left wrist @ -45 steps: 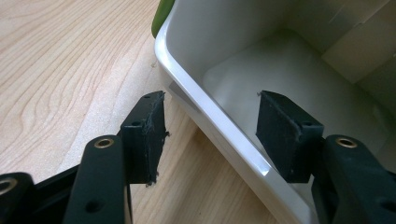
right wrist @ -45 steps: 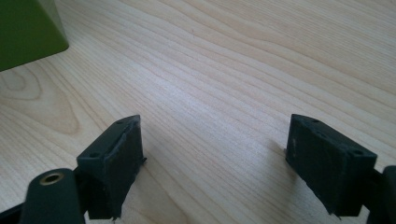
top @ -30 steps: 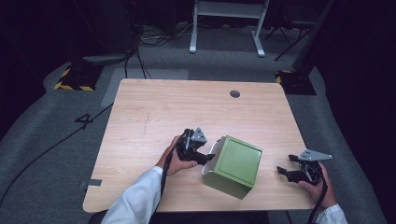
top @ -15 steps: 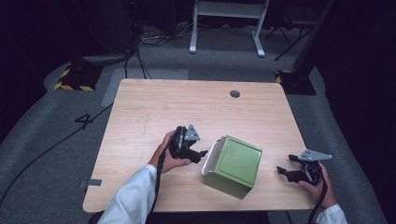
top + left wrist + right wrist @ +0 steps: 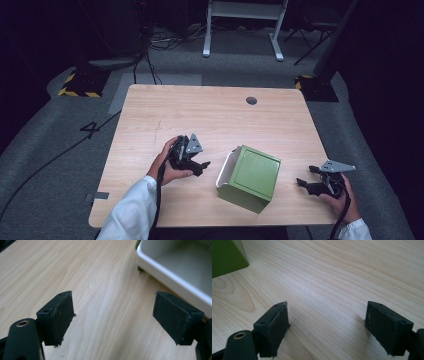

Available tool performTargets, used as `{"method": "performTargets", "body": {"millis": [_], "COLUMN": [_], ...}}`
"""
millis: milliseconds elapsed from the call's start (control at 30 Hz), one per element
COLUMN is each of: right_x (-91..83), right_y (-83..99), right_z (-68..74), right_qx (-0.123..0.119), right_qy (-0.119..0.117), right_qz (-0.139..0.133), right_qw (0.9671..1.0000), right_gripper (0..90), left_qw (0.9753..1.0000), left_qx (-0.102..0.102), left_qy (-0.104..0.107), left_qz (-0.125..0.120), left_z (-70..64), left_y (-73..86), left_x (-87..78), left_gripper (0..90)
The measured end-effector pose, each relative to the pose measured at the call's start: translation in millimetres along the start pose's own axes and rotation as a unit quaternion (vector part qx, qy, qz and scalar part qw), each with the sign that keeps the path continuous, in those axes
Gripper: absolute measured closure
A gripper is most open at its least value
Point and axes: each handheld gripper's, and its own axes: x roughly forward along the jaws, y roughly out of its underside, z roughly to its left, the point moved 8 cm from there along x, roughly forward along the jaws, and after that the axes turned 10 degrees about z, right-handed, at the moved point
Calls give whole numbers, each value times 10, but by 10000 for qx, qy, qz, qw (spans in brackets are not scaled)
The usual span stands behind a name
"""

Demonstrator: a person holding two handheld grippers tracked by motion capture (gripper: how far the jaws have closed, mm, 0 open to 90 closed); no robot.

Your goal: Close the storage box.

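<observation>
Now I want to take hold of the green box [image 5: 250,177], which lies on its side near the front of the bench [image 5: 210,115], between my two hands. Its white inside faces my left gripper [image 5: 192,162]. In the left gripper view, the white rim [image 5: 172,272] sits just ahead and a bit to one side.

To do this well, I think I should slide the left fingers [image 5: 58,316] over that rim, one inside and one outside, then squeeze slowly. My right gripper [image 5: 315,182] should help steady the green side so the box does not slip away.

My left hand rests low on the bench, tipped toward the box. Its fingers are wide apart and hold nothing. My right hand sits near the front right corner, pointing at the box. Its fingers are wide apart too, and empty.
</observation>
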Motion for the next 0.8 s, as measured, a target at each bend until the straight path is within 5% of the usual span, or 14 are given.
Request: {"method": "performTargets", "body": {"millis": [333, 800], "right_x": [0, 2], "right_y": [0, -1], "right_z": [0, -1], "right_qx": [1, 20], "right_qy": [1, -7], "right_qz": [0, 3], "right_qw": [10000, 10000], "right_gripper": [188, 184], "left_qw": [9986, 9949], "left_qx": [-111, -345], "left_qy": [-474, -742], "left_qz": [214, 591], "left_z": [149, 276], "left_y": [321, 819], "left_x": [-132, -283], "left_gripper": [177, 183]}}
